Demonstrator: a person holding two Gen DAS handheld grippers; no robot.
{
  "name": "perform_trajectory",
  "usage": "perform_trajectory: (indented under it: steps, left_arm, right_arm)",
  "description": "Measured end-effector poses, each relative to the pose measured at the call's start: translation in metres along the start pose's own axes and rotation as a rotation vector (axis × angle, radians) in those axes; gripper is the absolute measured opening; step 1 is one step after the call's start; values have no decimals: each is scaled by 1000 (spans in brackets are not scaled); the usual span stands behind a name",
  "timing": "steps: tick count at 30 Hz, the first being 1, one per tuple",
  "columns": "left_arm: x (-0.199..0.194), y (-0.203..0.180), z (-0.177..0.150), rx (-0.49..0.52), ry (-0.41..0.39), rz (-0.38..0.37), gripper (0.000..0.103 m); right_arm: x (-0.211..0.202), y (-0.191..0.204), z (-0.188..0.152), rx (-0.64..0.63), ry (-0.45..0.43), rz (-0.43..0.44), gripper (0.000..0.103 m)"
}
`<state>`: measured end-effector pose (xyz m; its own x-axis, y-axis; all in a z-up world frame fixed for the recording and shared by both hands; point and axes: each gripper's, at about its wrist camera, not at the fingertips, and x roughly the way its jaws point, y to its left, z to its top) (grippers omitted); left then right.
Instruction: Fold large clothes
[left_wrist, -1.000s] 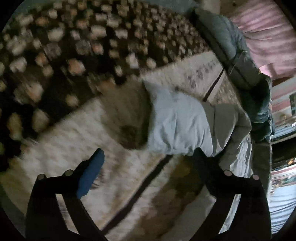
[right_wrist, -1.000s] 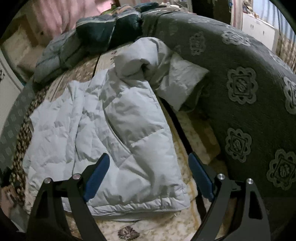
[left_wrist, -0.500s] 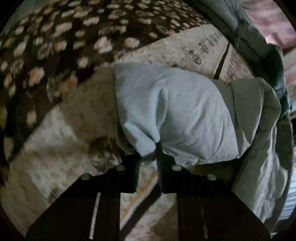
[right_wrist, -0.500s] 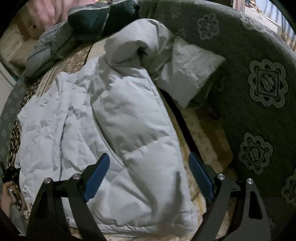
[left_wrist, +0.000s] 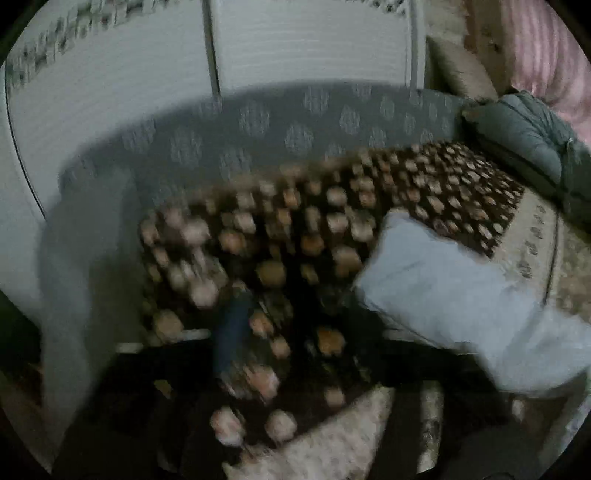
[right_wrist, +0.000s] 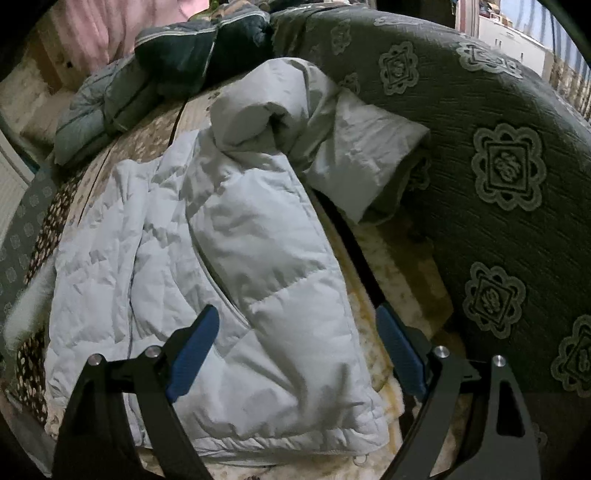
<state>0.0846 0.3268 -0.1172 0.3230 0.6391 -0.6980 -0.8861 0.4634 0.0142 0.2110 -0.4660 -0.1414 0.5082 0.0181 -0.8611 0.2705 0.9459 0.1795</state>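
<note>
Beside the grey patterned sofa back (right_wrist: 491, 177), the pale blue puffer jacket (right_wrist: 229, 258) is seen spread on the bed, its hood end bunched against that sofa back and its hem nearest the right tongs (right_wrist: 295, 354). The right tongs are spread wide and empty, hovering over the hem corner; against the frame half a second earlier they have been drawn back slightly, so more of the hem is shown. The larger change is on the left. Half a second ago the left tongs (left_wrist: 295, 332) were pressed together on a fold of the jacket's sleeve (left_wrist: 454, 295); now the left view is heavily blurred by a fast swing, the sleeve has been carried up and lies away from the sofa back, over the brown spotted blanket (left_wrist: 443, 192). One blue pad (left_wrist: 232, 332) is made out with a gap beside it, but whether the sleeve is pinched or released cannot be told through the blur. It is judged that the first sleeve fold is under way, not finished: the body lies unfolded, and the sleeve has yet to be laid across it.
</note>
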Motion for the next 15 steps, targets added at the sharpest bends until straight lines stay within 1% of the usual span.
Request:
perform_trajectory:
  steps: [1, 2, 3, 4, 5, 6, 7, 9, 10, 11, 13, 14, 15]
  left_arm:
    - [12, 2, -9, -19, 72, -39, 85]
    - [23, 1, -16, -29, 142, -76, 87]
    - [36, -2, -25, -49, 223, -130, 87]
    - [52, -7, -38, -96, 327, -210, 88]
    - [65, -13, -52, -171, 409, -278, 88]
    - [70, -11, -59, -223, 444, -309, 88]
    - [79, -9, -70, -328, 493, -341, 88]
    - [91, -8, -85, -495, 533, -339, 93]
    - [97, -12, -91, -527, 538, -336, 96]
    - [101, -19, -94, -543, 541, -335, 99]
    - [109, -38, -90, -502, 508, -301, 100]
    - [115, -49, -83, -471, 484, -309, 100]
    - [123, -60, -75, -457, 473, -348, 100]
  right_arm:
    - [0, 0, 0, -6, 2, 0, 87]
    - [0, 2, -1, -14, 5, -2, 87]
    - [0, 3, -1, -19, 8, -2, 87]
    - [1, 4, -1, -20, 10, -4, 87]
    - [2, 7, -2, -19, 12, -5, 87]
    - [4, 9, -3, -17, 15, -5, 87]
    - [6, 10, -3, -14, 19, -8, 87]
    - [11, 15, -4, -29, 34, -16, 87]
    - [15, 18, -3, -45, 41, -26, 87]
    - [20, 20, 0, -61, 43, -39, 87]
    - [29, 22, 10, -84, 45, -61, 87]
    - [33, 21, 15, -84, 44, -67, 87]
    - [36, 19, 20, -79, 45, -70, 87]
